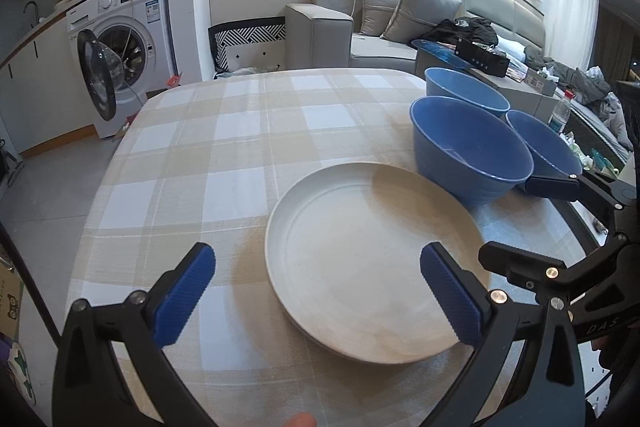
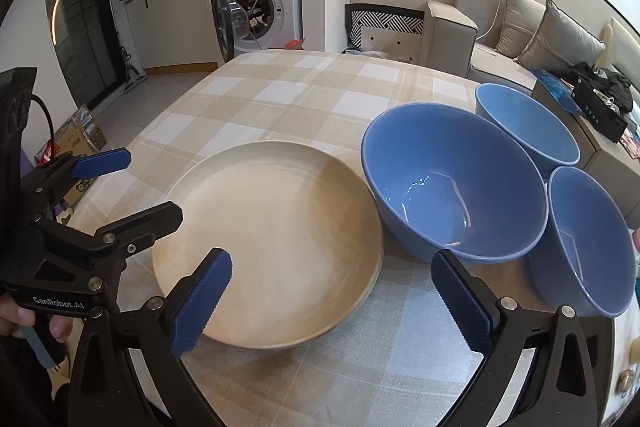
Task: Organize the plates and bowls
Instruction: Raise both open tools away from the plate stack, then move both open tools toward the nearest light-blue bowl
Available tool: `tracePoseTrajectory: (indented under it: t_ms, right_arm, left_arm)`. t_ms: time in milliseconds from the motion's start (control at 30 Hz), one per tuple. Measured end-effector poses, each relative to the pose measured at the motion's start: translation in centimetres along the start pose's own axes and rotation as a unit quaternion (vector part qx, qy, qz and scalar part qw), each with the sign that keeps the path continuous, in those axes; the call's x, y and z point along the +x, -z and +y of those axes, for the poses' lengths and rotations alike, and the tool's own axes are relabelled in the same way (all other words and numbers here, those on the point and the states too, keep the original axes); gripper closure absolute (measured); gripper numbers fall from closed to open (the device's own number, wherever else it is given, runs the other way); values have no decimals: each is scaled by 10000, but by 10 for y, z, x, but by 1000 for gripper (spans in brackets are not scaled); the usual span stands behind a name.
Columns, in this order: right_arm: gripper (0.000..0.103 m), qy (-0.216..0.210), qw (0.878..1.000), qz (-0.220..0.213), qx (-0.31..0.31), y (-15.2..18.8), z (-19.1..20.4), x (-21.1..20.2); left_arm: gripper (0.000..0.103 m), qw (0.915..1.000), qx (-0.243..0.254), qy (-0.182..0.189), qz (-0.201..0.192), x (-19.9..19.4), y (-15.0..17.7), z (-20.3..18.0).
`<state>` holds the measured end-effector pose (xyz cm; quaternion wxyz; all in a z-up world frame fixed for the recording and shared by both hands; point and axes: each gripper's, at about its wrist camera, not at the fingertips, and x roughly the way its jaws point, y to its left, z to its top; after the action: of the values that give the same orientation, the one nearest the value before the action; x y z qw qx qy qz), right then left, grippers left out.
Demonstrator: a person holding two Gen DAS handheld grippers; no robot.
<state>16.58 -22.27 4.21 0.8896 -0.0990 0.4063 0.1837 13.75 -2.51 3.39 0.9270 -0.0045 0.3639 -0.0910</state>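
both grippers hang over the table [image 1: 224, 155] with the checked cloth, and neither has anything in it. the left gripper [image 1: 316, 291] has its jaws spread wide, its blue pads [image 1: 184, 295] clear of everything; one pad sits over bare cloth, the other over the near edge of the cream plate [image 1: 372, 259], above it rather than pressing on it. the right gripper [image 2: 332, 303] is just as wide, one pad over the plate's near rim, the other over the cloth in front of the big blue bowl [image 2: 452, 183], gripping nothing.

the plate lies flat on the cloth near the front of the table, empty. there may be a second plate stacked under it, a thin edge shows along the near rim, but i can't be sure from here. right beside it stands the big blue bowl, upright, just about touching the plate's rim. behind that bowl is a second blue bowl [image 2: 528, 127], and to its right a third blue bowl [image 2: 588, 243], close to the table's edge; the three sit in a tight cluster, all upright, all empty.

from the right wrist view the left gripper shows at the left edge, a hand [image 2: 24, 319] wrapped round its handle. beyond the table there's a washing machine [image 1: 124, 39] with its door hanging open, and a grey sofa [image 1: 384, 23] with cushions.
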Motion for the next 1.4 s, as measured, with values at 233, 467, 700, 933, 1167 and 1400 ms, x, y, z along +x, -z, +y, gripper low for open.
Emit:
tracePoseTrajectory:
  t_ms: [233,467,700,933,1167,1400]
  right_arm:
    - [1,34,9999,-155,54,2,-10,-23]
    - [1,96,9983,-474,332,-2,-35,-56]
    - [1,252,9951,-790,542,-10,-61,-86]
    - [1,409,9925,-938,676,-14,-87,-103]
    - [1,552,9899,-1021,815,-11,-110,-114]
    - [1,644,9879,-1072,917,-10,-131,-121]
  left_arm:
    - [0,9999,54,-63,-99,-8,-5,-7]
    - [0,9996,97,-75,-239,-16,-17,-18]
    - [0,9992,208,-50,-342,-21,-29,-34]
    - [0,9991,216,-40,-362,-19,-44,-47]
    - [0,9988,311,17,-389,-15,-59,-64]
    - [0,9977,485,123,-458,-13,-74,-86]
